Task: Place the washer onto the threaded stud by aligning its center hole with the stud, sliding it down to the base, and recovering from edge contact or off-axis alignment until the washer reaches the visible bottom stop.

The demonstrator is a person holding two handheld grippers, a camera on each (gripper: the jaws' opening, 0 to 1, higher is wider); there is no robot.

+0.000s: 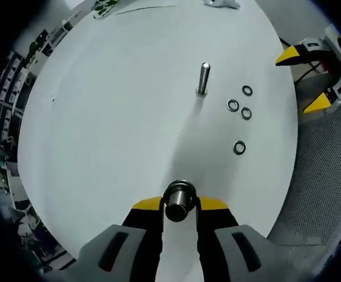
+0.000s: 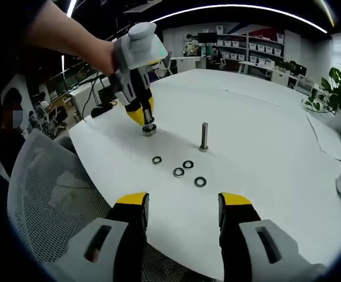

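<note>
Gripping a nut, left gripper jaws clenched; right gripper jaws released, empty.

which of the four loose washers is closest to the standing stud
The washer at the cluster's stud-side end; the other three lie farther from the stud.

I see the threaded stud upright ahead of my right jaws, four steel washers lying flat nearer them.

No text or label is legible; distant shelf signs seem too blurred.
</note>
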